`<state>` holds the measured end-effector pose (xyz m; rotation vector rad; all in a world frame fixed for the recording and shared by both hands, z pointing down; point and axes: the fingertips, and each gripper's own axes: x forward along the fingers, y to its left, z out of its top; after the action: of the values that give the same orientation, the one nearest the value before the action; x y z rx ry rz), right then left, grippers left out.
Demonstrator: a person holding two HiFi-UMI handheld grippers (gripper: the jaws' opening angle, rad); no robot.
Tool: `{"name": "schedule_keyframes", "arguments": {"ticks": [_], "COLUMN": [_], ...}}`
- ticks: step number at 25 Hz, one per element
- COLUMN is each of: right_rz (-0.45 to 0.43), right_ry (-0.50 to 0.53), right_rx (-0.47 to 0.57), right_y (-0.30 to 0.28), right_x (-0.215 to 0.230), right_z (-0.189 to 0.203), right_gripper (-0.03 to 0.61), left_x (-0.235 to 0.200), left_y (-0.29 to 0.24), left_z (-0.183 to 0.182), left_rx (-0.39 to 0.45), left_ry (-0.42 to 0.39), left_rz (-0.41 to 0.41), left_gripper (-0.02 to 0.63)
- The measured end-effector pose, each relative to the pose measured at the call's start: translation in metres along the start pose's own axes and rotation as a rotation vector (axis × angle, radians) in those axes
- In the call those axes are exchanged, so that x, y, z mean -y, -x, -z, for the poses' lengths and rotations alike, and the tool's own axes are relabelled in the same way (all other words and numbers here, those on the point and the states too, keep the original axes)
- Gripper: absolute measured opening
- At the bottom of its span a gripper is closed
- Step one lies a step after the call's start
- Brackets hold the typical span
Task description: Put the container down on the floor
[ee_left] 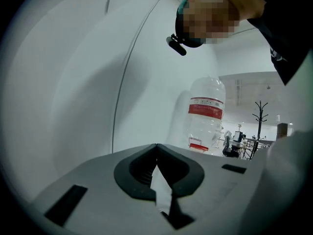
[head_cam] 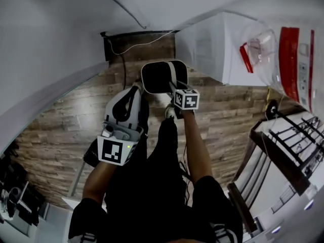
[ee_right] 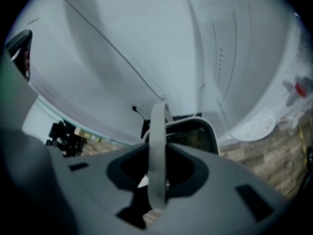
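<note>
A black container [head_cam: 157, 77] with a white rim and a white strap handle [head_cam: 173, 76] hangs above the wood floor [head_cam: 61, 125], straight in front of the person. My right gripper [head_cam: 172, 91] points steeply down and is shut on that handle. In the right gripper view the handle [ee_right: 157, 146] runs upright between the jaws, with the container [ee_right: 193, 137] beyond it. My left gripper [head_cam: 135, 90] sits close to the container's left side, roughly level, and looks shut and empty. The left gripper view shows only its own jaws [ee_left: 159, 180] and the white wall.
A white appliance [head_cam: 223, 44] stands at the back right with a clear water bottle [head_cam: 283, 49] with a red label beside it. A metal rack [head_cam: 291, 135] is at the right. A black cable [head_cam: 122, 59] runs down the wall. A coat stand [ee_left: 260, 121] stands far off.
</note>
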<state>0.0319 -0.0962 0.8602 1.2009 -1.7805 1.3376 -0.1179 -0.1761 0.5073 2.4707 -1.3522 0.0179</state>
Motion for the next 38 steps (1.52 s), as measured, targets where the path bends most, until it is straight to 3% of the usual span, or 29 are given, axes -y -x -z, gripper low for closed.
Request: {"name": "schedule_keyframes", "arguments": {"ticks": [9,27,38], "right_rz": [0.004,0.047,0.061], "right_ry": [-0.011,-0.012,0.020], "right_rx": [0.017,0.029,0.031], "right_y": [-0.065,-0.185,-0.226], "right_x": [0.012,0.043,0.063], "right_z": [-0.017,-0.036,-0.052], "right_gripper": [0.115,0.114,0.114], "left_x": [-0.032,-0.078,-0.090], "left_y": [-0.012,-0.015,-0.020], "left_z": [0.027,0.082,0.088], "left_rx": [-0.011,-0.057,-0.080], "left_ry": [0.049,0.058,0.033], "left_rz": [-0.016,-0.024,-0.014], "left_gripper": [0.028,0.029,0.028]}}
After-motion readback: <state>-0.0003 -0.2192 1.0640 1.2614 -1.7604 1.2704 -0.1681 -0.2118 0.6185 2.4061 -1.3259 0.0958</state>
